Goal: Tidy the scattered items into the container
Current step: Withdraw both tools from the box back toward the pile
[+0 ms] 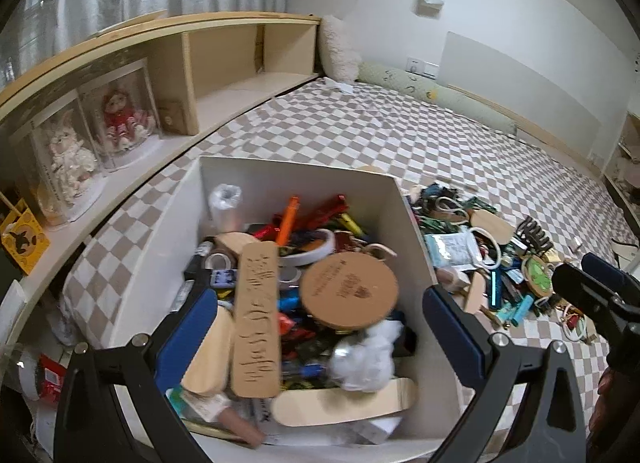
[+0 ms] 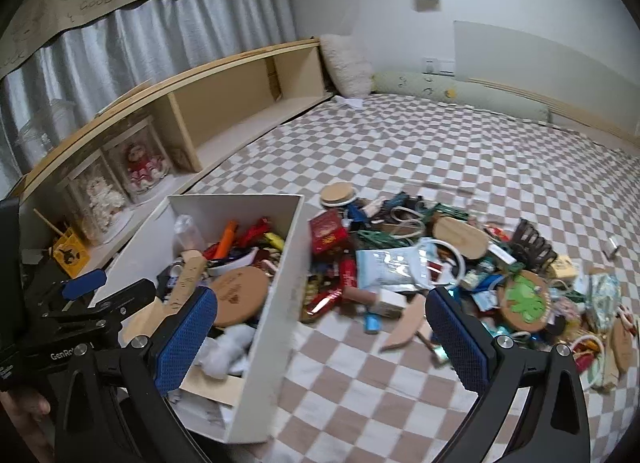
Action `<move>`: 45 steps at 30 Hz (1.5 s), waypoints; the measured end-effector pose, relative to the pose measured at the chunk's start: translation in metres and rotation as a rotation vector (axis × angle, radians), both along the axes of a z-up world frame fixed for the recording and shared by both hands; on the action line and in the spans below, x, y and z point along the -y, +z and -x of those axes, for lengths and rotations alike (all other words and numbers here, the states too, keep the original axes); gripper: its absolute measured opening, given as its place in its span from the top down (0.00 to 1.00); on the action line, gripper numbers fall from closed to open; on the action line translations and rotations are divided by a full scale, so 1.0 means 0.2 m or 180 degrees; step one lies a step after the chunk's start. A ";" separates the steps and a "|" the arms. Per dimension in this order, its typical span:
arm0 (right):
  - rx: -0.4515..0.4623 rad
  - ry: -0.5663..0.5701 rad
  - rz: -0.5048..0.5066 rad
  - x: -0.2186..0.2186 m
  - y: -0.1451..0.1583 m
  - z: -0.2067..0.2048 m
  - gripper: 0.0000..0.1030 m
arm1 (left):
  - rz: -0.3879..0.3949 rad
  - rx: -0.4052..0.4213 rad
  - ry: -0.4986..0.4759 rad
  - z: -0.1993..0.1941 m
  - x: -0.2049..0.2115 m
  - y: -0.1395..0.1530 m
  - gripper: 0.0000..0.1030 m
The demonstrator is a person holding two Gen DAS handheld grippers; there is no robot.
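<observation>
Wood, foil and plastic pile (image 2: 460,263) lies beside the box (image 2: 276,303).
Both grippers (image 1: 316,327) (image 2: 320,327) gape empty; you take light, stiff wood offcut (image 2: 404,323) by its edges.

— Where's the container?
— The white box (image 2: 276,295) sits open on the checkered bed, crammed with oddments, a round cork lid (image 1: 349,291) on top.
— And the scattered items (image 2: 440,259)?
— Heaped just beside its right wall.

One white box (image 2: 276,303) sits left of the right tool; two round cork lids (image 2: 239,297) (image 2: 339,193), two cased dolls (image 2: 142,167) (image 2: 102,199), one long wooden plank (image 1: 256,319).
</observation>
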State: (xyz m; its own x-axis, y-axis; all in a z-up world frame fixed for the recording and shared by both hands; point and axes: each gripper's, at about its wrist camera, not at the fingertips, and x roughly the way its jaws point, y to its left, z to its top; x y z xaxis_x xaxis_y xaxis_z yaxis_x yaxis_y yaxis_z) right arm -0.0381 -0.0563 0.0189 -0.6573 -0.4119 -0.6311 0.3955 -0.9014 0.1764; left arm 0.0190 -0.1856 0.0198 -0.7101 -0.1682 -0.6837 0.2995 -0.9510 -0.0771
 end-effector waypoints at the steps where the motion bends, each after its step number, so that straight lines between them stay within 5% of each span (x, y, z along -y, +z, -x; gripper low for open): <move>1: 0.0015 -0.0018 0.0003 -0.03 0.00 0.00 0.00 | 0.0002 -0.0004 -0.0029 0.01 -0.02 0.00 0.00; 31: 0.0058 -0.0781 -0.0063 -0.65 -0.07 0.01 0.00 | -0.0044 -0.0122 -0.0744 0.24 -0.57 0.01 0.00; 45: 0.0223 -0.1033 0.0049 -0.86 -0.27 0.04 0.00 | -0.0083 0.0011 -0.1193 0.34 -0.81 -0.21 0.00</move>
